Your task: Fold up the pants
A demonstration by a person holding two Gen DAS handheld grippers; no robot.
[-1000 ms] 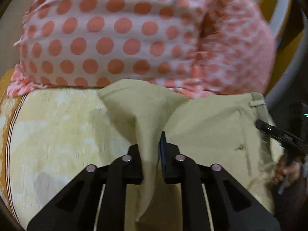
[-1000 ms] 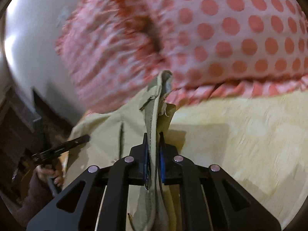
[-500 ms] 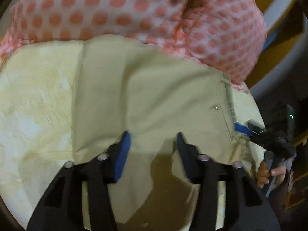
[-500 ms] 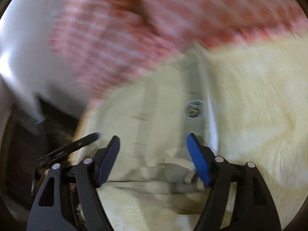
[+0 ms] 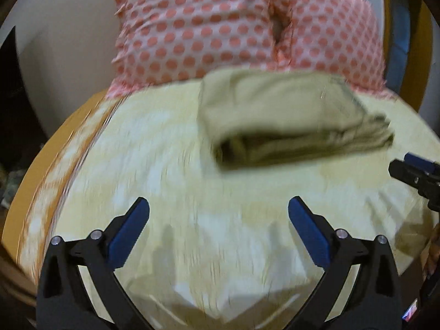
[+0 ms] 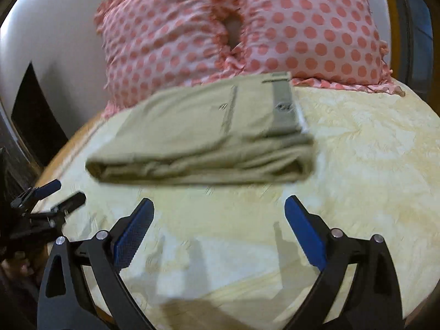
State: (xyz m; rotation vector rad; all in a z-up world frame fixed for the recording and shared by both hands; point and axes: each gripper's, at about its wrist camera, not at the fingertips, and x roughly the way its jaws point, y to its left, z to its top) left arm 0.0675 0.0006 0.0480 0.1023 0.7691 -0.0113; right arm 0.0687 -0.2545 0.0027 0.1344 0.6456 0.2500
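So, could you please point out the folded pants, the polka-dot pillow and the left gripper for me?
folded pants [image 6: 192, 126], right wrist view, top panel of the stack.
polka-dot pillow [image 6: 308, 27], right wrist view, its right half.
left gripper [image 5: 218, 206], left wrist view, midway between its open fingertips.

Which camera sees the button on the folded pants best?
The right wrist view. There the pants show their waistband with the button on top. In the left wrist view the pants are blurrier and no button can be made out.
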